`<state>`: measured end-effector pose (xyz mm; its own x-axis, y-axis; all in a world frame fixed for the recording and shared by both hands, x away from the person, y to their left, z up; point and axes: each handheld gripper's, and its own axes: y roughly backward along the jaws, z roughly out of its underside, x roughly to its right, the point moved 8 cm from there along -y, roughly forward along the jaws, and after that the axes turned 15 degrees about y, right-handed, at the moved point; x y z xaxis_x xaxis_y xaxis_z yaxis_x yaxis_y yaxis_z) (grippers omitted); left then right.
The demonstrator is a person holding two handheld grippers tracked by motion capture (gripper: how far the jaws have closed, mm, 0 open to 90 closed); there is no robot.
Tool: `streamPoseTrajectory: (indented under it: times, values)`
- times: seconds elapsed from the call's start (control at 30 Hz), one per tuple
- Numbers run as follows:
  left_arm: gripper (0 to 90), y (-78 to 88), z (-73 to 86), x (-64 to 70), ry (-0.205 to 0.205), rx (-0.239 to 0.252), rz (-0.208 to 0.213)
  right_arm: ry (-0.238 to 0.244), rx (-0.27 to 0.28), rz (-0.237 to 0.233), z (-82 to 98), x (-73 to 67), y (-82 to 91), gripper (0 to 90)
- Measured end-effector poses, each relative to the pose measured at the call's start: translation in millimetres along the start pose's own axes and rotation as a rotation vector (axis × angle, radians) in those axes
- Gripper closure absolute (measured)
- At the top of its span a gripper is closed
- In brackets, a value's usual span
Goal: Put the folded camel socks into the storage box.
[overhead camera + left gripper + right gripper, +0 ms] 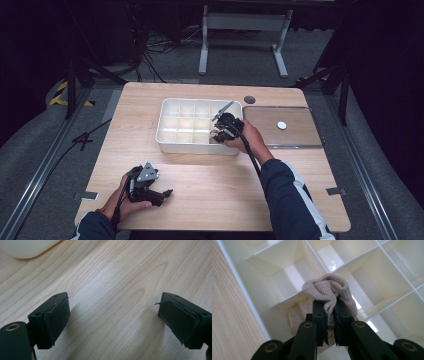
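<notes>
At about seven o'clock on the table (200, 175), the left gripper (162, 194) rests low over bare wood, its jaws spread wide with nothing between them; in the left gripper view a corner of the white box (27, 248) shows at eleven o'clock. Toward the middle of the table sits that box (170, 137), a divided tray of small compartments. At its three o'clock side the right gripper (331, 315) dips into a compartment by the near wall, jaws clenched on a bunched beige cloth (329, 290), which looks like a rolled sock. The cloth bulges above the pads and hangs partly over a divider, its lower part lying in the compartment. At two o'clock lies a clear lid (285, 127). The step in hand seems to be seating the cloth in its cell; next, the right gripper would need to press it down clear of the divider, then release and lift straight up.
</notes>
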<state>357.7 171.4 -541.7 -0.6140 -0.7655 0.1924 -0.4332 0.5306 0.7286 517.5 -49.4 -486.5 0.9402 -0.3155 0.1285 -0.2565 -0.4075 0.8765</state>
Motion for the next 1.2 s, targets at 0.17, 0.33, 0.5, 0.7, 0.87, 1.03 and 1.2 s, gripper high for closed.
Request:
streamPoseTrajectory:
  times: [0.17, 0.33, 0.5, 0.7, 0.87, 1.03, 1.2]
  values:
    - [10.8, 0.0, 0.0, 0.0, -0.001, -0.001, 0.000, -0.007, -0.020, -0.028, 1.8, 0.4, -4.3, 81.6]
    - [10.8, 0.0, 0.1, 0.0, -0.001, 0.001, -0.002, 0.014, -0.053, -0.008, 0.8, -0.7, -5.5, 81.5]
    - [10.8, 0.0, 0.1, 0.0, 0.001, 0.000, -0.002, 0.007, -0.056, -0.004, 0.8, -0.9, -5.5, 81.5]
    - [10.8, -0.1, 0.0, 0.1, 0.001, 0.002, -0.002, 0.016, -0.074, 0.014, 0.2, -1.6, -5.7, 81.4]
    - [10.7, -0.1, 0.0, 0.2, 0.001, -0.001, -0.001, 0.029, -0.077, 0.014, -0.1, -1.9, -5.8, 81.4]
    - [10.8, -0.1, 0.0, 0.2, 0.001, -0.001, -0.001, 0.032, -0.075, 0.016, 0.2, -1.9, -5.4, 81.3]
    - [10.8, -0.1, -0.1, 0.2, 0.001, -0.001, -0.001, 0.027, -0.065, 0.017, 0.5, -2.1, -4.9, 81.0]
